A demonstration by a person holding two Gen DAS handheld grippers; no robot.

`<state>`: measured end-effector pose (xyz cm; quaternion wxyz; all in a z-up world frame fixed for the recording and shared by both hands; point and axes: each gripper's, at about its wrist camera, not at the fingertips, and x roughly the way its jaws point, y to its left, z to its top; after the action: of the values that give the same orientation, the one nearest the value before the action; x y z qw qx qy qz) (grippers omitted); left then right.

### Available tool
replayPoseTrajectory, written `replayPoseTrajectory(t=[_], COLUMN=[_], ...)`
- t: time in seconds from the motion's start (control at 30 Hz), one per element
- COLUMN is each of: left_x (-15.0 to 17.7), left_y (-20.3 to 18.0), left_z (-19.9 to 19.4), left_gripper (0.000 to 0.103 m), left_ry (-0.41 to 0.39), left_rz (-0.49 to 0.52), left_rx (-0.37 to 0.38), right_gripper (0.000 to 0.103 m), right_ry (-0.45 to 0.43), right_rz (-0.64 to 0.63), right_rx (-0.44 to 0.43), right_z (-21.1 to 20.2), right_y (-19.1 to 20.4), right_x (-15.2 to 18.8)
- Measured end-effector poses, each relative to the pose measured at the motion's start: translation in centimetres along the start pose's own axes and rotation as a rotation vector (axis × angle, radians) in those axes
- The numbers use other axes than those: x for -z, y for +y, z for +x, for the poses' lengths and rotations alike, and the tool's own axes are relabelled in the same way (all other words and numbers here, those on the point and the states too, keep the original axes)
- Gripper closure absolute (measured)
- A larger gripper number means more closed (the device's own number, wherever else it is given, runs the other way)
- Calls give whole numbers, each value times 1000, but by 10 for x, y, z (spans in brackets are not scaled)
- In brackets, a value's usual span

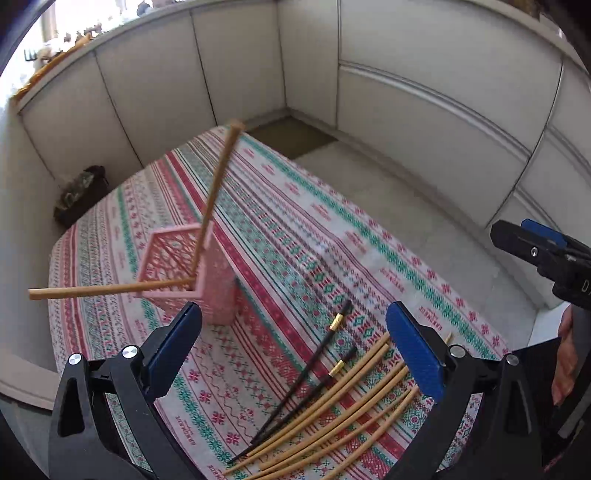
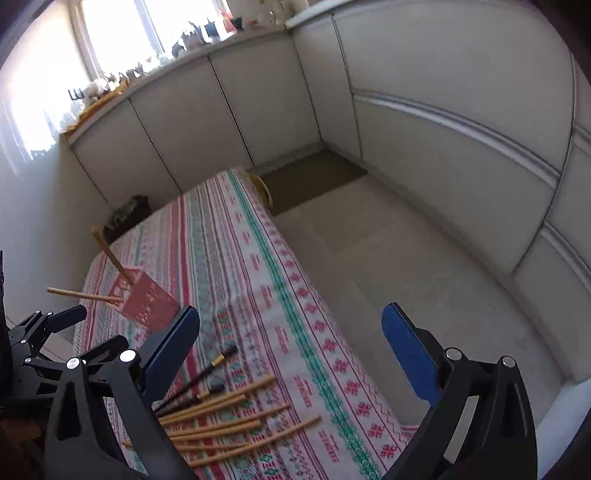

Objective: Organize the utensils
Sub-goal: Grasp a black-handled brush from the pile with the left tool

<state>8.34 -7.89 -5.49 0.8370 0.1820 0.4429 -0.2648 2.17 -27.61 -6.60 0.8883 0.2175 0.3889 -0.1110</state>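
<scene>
Both grippers, left gripper [image 1: 293, 347] and right gripper [image 2: 290, 350], gaped wide, holding nothing; pink basket [image 1: 218, 291] held two wooden chopsticks [image 1: 216, 188].

Patterned tablecloth [image 1: 280, 221], white cabinets [image 1: 155, 96], dark bag [image 1: 79, 194].

Home interior. Patterned tablecloth [image 1: 280, 229] over bench; pale cabinet fronts [image 2: 192, 122] along walls; cluttered windowsill [image 2: 155, 62] under bright window [image 2: 114, 33]; tiled floor [image 2: 406, 266].

Patterned tablecloth [image 2: 236, 236]; pink basket [image 2: 147, 299] holding two wooden chopsticks [image 2: 107, 254]; loose chopsticks [image 2: 229, 421]; right gripper [image 2: 291, 350], jaws apart.
</scene>
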Motion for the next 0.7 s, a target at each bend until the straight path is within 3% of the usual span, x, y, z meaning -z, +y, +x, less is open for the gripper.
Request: replayPoseTrajectory(t=[0.17, 0.27, 0.37, 0.5, 0.6, 0.67, 0.7], left_x=[1, -8, -16, -20, -12, -15, -16], left_y=[-15, -26, -31, -31, -31, -27, -24], left_z=[57, 87, 107, 131, 149, 148, 148], left_gripper=[13, 28, 46, 64, 66, 68, 76], left_ry=[178, 301, 388, 482, 561, 550, 548], left_rz=[71, 167, 209, 215, 231, 228, 218], left_rx=[64, 53, 101, 156, 209, 228, 225], right_gripper=[7, 7, 7, 7, 7, 7, 7], right_ry=[66, 107, 107, 124, 153, 160, 158], right_rz=[73, 84, 97, 138, 167, 172, 172], right_rx=[-5, -28, -43, -76, -93, -93, -84], right_z=[13, 18, 15, 16, 19, 19, 19], right_y=[-23, -28, -29, -38, -44, -46, -46], right_x=[0, -1, -4, -7, -7, -8, -8])
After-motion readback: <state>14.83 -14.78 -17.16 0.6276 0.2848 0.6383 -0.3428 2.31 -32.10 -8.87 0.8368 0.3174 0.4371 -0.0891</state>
